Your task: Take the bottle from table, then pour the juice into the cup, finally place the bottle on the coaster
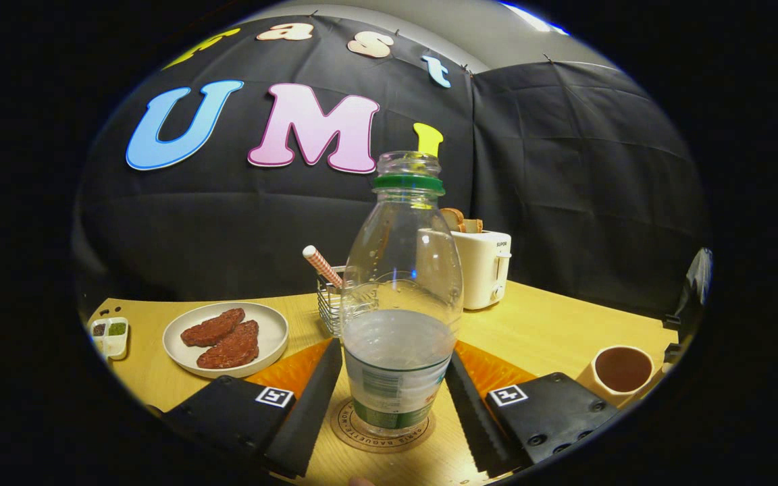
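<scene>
A clear bottle [402, 297] with a green neck ring, a red-and-white striped straw [322, 266] and a white toaster [483, 268] are seen on a yellow wooden table [544, 331].

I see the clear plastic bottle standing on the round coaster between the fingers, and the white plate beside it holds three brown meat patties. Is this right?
Not fully. In the gripper view the white plate holds two brown meat patties, not three. The rest is right: the clear plastic bottle stands on the round coaster between the fingers of the gripper.
</scene>
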The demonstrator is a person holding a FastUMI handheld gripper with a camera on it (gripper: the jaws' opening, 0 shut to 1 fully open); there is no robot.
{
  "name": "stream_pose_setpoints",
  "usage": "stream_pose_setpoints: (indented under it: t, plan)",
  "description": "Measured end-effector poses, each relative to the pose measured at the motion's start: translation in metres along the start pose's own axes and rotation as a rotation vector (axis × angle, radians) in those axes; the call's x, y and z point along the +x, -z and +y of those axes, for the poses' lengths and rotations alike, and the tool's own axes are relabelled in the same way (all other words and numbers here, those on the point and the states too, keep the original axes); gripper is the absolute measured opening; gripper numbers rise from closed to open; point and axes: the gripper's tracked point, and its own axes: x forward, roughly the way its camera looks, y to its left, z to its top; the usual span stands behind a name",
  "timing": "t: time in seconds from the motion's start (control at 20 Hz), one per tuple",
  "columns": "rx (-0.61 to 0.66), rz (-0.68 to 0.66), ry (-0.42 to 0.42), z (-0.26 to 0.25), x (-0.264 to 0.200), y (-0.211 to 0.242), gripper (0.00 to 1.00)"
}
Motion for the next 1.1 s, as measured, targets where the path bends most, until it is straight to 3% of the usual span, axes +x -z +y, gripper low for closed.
stream_pose_setpoints:
  t: [0.35, 0.65, 1.1]
  plan:
    - [0.017, 0.025, -0.035, 0.003, -0.013, 0.008, 0.96]
    - [-0.011, 0.058, -0.029, -0.010, -0.043, 0.015, 0.96]
    - [0.006, 0.016, -0.136, -0.020, -0.122, -0.041, 0.96]
